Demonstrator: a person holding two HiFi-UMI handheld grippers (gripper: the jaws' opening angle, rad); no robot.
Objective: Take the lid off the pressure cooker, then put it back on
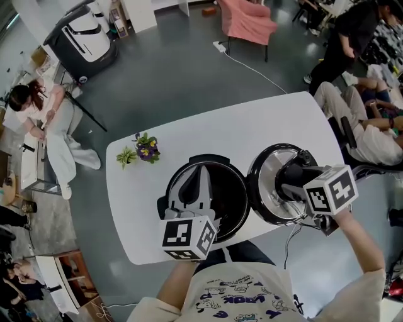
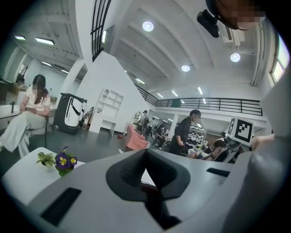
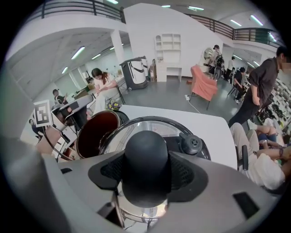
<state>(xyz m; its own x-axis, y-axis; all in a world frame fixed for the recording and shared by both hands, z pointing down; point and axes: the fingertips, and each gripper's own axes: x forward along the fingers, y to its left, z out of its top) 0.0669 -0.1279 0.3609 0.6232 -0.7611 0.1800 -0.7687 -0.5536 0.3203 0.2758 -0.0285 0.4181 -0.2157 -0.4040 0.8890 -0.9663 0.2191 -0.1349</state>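
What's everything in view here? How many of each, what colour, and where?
table: one, white, centre
pot: one, black, open, on the table
lid: one, silver, black knob, off the pot, at its right
flowering plant: one, purple, table's far left part
leafy plant: one, green, beside the flowers
armchair: one, pink, floor beyond the table
machine: one, black and white, far left
cable: one, white, floor near the armchair
people: at least three; seated person in white at left, standing person in black and another sitter at right
left gripper: one, grey, shut and empty, over the pot
right gripper: one, grey, closed on the knob
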